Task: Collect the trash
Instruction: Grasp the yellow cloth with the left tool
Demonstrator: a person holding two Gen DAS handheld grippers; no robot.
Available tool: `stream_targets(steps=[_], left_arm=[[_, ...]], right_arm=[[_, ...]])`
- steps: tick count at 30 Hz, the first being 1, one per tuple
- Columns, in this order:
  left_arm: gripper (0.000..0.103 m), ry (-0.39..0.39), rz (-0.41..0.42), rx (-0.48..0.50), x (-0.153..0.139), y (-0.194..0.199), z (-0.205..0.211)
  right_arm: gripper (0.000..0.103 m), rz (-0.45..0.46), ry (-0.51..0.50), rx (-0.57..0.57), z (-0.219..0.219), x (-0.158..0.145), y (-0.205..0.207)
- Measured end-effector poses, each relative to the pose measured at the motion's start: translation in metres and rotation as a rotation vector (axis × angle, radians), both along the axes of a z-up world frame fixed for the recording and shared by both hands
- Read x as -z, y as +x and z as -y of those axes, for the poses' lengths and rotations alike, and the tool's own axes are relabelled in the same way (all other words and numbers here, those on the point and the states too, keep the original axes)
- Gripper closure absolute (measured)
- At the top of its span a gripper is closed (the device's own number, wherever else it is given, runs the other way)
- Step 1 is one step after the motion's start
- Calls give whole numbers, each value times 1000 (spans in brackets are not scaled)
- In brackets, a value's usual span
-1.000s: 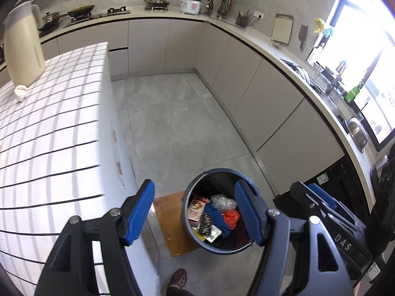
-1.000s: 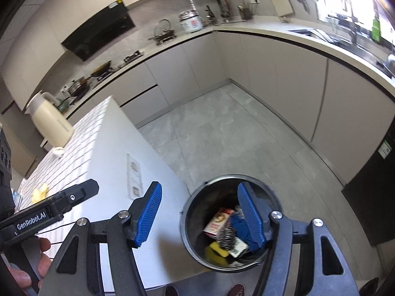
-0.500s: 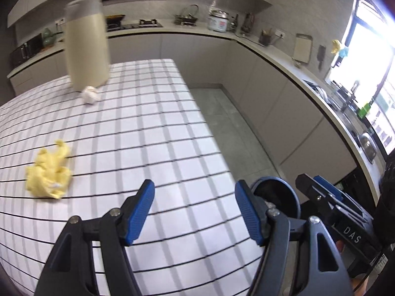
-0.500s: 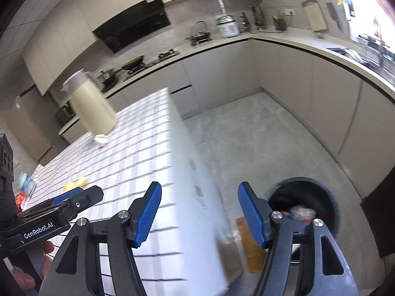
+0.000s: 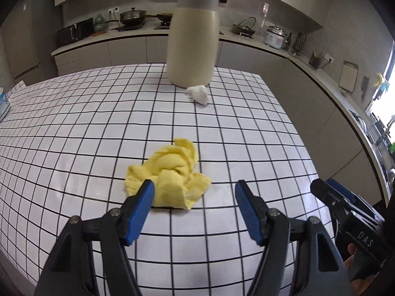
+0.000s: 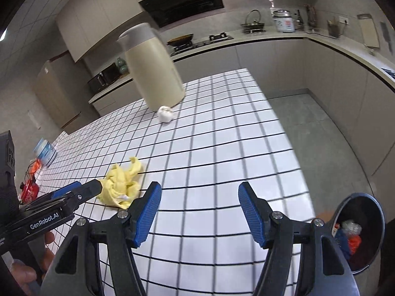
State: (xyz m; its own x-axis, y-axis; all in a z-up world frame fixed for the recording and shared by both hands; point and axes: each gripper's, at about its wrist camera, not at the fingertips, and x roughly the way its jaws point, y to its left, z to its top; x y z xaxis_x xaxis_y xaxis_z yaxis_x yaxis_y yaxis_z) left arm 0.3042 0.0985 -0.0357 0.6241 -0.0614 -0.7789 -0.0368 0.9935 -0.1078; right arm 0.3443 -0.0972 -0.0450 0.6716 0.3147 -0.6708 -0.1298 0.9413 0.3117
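My left gripper [image 5: 194, 207] hung with jaws apart and empty, the crumpled yellow wad [image 5: 170, 174] just ahead by its left finger, so lined up for that grab I reckon. Right gripper [image 6: 199, 212] was spread and empty too, white paper ball [image 6: 165, 114] far ahead, trash bin [image 6: 361, 231] off to its right.

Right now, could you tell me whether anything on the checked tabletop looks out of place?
Yes, two bits of litter. A crumpled yellow wad lies loose mid-table just ahead of the left gripper, and a small white crumpled ball sits at the foot of the upright cream jug. Nothing looks spilled or broken.
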Motion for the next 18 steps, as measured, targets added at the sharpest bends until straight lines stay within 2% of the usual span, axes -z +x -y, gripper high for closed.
stream_targets(steps=[5, 9, 12, 18], left_arm=[[34, -3, -33, -10, 14, 10, -22], [34, -4, -58, 19, 23, 19, -25], [34, 13, -75, 37, 31, 28, -27], [36, -17, -97, 64, 49, 45, -30]], right_arm=[[36, -11, -4, -34, -33, 7, 13], [36, -23, -7, -36, -46, 11, 18], [36, -31, -9, -29, -49, 13, 22], [36, -48, -14, -5, -51, 17, 34]])
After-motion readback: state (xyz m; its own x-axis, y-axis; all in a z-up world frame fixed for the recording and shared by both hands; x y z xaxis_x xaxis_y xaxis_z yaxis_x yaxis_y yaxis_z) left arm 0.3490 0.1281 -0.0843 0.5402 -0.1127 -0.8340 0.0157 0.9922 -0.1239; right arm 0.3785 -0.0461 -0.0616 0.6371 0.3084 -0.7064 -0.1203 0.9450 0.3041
